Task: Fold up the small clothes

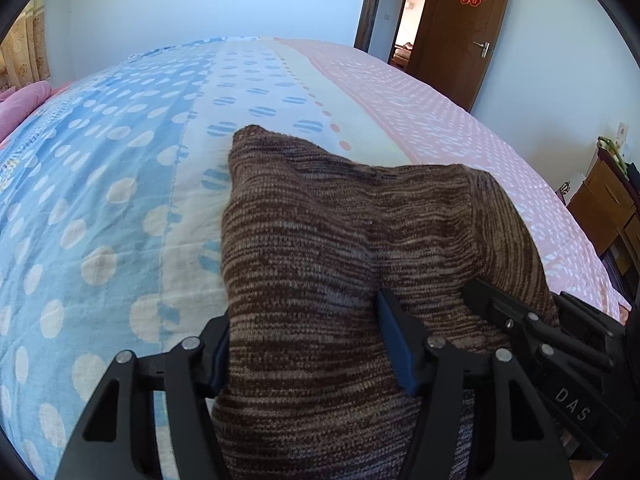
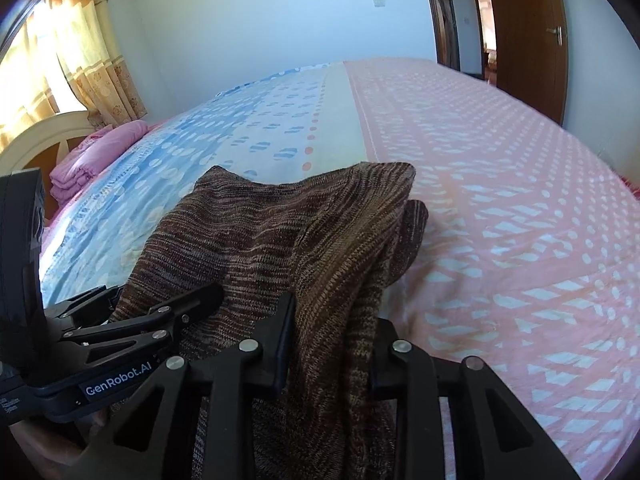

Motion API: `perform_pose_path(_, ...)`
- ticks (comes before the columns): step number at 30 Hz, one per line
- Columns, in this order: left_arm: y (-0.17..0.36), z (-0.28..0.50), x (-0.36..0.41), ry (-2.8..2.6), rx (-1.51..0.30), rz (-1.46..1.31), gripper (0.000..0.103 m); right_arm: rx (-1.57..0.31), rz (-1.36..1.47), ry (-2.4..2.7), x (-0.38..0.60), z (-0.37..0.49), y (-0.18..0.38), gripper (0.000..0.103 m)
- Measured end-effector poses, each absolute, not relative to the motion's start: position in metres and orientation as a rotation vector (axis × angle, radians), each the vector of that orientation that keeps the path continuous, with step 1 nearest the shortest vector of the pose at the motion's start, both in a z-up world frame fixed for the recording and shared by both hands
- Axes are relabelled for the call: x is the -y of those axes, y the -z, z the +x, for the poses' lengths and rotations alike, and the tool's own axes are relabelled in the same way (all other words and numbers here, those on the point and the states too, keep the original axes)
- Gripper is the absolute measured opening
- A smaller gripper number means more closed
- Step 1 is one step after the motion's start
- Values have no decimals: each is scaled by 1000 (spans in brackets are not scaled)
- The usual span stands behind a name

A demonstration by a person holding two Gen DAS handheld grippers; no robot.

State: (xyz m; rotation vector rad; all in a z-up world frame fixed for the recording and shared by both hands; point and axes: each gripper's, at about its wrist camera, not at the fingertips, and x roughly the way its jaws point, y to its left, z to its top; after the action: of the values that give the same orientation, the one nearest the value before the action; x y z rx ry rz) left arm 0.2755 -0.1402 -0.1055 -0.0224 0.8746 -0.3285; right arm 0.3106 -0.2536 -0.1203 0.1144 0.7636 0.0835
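- On the bed [image 1: 120,168], near edge: brown knit garment [image 1: 320,240] bunched, lifted at your end.
- Left tool [image 1: 308,344] clamps a wide fold of it; right tool [image 2: 332,344] pinches a narrower bunch.
- Step, I'd judge: grab done, spread/fold not yet.
- Next: raise both w/ even tension, lay flat, then fold over.

One brown knit garment [image 1: 320,240], two tongs, one bed [image 1: 120,160], one door [image 1: 464,32], one pink blanket pile [image 2: 100,148].
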Motion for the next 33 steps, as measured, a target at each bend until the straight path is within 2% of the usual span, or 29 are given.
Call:
perform_pose_path(4,103,271,142,329,-862,-13,53,-728,77,-51,248,304,114,24)
perform_pose_path(6,100,268,139,330,-850,-19,41,-707,59,-46,244,298,110,24)
perform_pose_path(11,90,258,137,342,-833,-7,28,-657,26,-37,230,277,96,23)
perform_pose_path(33,47,175,119,412,-753,25,26,-542,117,5,206,143,38,23)
